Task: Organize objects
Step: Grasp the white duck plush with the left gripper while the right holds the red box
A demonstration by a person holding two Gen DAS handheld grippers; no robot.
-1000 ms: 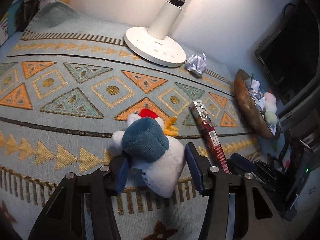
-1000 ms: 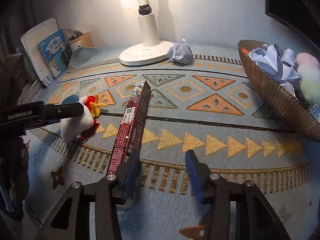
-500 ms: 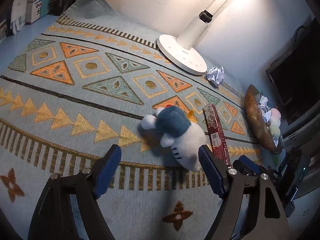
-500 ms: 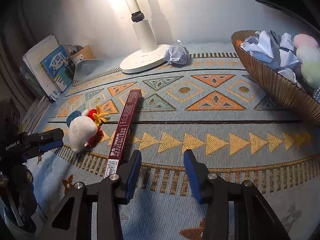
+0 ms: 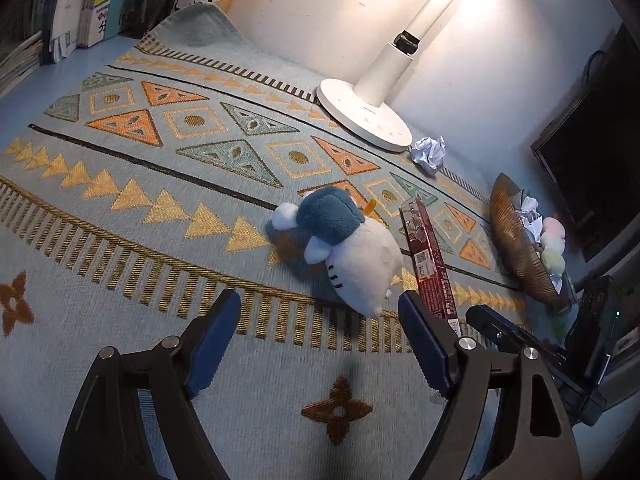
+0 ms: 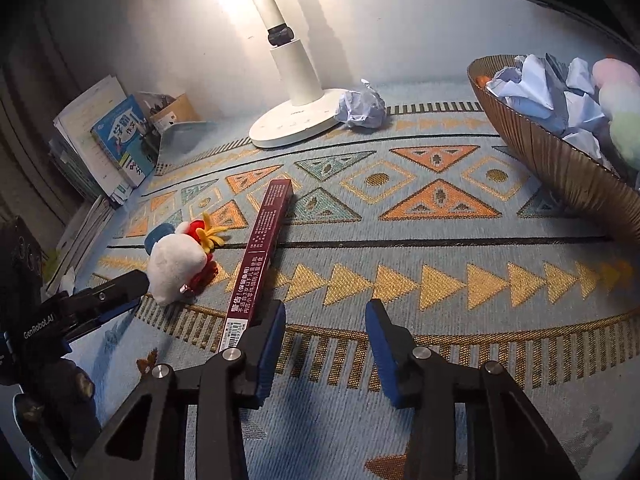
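A blue and white plush bird [image 5: 344, 246] lies on the patterned mat [image 5: 160, 208], also in the right wrist view [image 6: 178, 258]. My left gripper [image 5: 320, 334] is open and empty, just short of the plush. A long dark red box [image 5: 428, 256] lies beside the plush, also in the right wrist view [image 6: 260, 258]. My right gripper [image 6: 326, 338] is open and empty, its left finger next to the box's near end. A crumpled paper ball [image 6: 362, 104] lies by the lamp base. A brown ribbed bowl [image 6: 532, 132] at the right holds crumpled paper and pastel balls.
A white desk lamp [image 5: 366, 118] stands at the back near the wall. Books and a pen holder [image 5: 100, 4] stand at the back left. A dark monitor [image 5: 596, 168] stands at the right behind the bowl [image 5: 516, 244].
My left gripper has let go of the plush bird, opened wide and pulled back from it. The plush now lies on the mat. My right gripper has drawn back slightly.
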